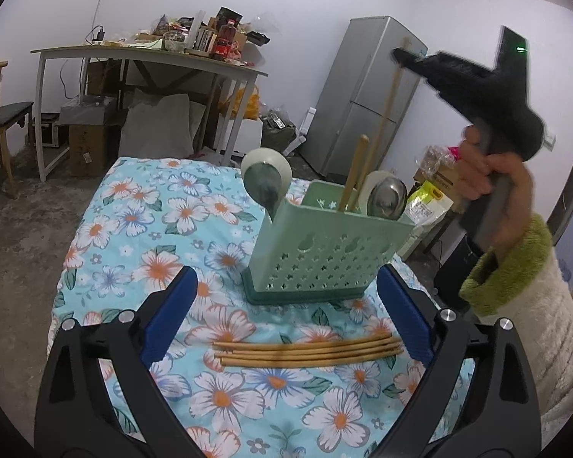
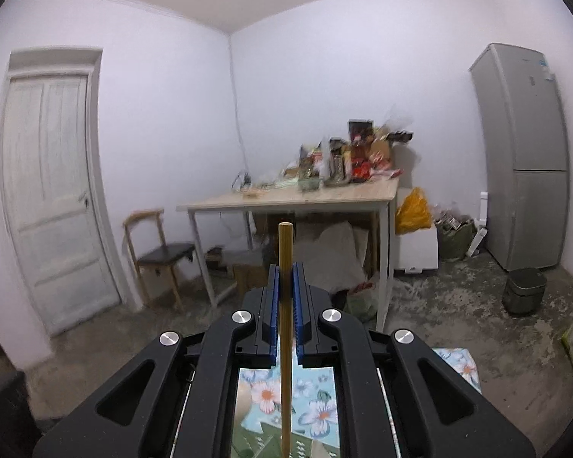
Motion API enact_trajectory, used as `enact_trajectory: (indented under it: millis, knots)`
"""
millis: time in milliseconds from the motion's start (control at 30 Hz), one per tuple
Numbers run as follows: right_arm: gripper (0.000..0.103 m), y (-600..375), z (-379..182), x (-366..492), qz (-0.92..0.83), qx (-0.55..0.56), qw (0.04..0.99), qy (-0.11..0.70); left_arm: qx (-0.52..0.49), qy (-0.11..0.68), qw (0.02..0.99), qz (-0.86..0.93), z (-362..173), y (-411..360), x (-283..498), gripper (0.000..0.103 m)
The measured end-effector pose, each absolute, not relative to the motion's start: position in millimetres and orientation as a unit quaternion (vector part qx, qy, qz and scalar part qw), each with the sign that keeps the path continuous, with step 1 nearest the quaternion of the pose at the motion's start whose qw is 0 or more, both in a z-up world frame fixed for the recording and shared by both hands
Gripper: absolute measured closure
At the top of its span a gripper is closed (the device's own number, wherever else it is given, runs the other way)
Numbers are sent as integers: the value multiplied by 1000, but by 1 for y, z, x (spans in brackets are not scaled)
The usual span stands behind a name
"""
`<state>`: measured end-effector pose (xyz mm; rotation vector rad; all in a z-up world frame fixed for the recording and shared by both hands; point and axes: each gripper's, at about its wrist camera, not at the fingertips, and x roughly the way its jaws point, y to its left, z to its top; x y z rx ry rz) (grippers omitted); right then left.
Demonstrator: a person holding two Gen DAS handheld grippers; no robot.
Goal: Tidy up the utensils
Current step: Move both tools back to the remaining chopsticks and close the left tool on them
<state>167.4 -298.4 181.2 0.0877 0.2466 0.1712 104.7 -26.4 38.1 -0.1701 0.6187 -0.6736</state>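
Right tool [image 2: 285,278] pinching upright chopstick [image 2: 285,336] above holder [image 1: 326,244]; left tool [image 1: 286,316] spread.

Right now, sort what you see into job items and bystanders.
Job: pale green perforated plastic utensil holder; loose wooden chopsticks on the cloth; single chopstick clamped in right gripper; steel spoons.
Bystanders: grey fridge; cluttered table; chair.
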Motion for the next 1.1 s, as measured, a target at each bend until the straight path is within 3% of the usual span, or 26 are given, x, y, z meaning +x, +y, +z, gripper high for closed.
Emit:
enact_trajectory:
  millis: [133, 200, 267, 367, 767, 1100]
  knots:
    - [94, -281, 155, 178, 79, -3, 984, 159, -81, 302, 893, -322, 36, -26, 105, 12]
    - [83, -275, 147, 178, 81, -12, 982, 172, -81, 305, 893, -320, 34, -26, 106, 12]
    - [62, -276, 143, 174, 81, -7, 981, 173, -82, 307, 893, -318, 33, -26, 107, 12]
    - [56, -284, 145, 165, 82, 13, 982, 169, -82, 308, 893, -317, 33, -27, 108, 12]
    - [48, -314, 146, 88, 71, 113, 980, 147, -86, 321, 892, -308, 25, -26, 116, 12]
    - [46, -305, 85, 42, 65, 145, 960, 230, -85, 345, 886, -297, 13, -27, 118, 12]
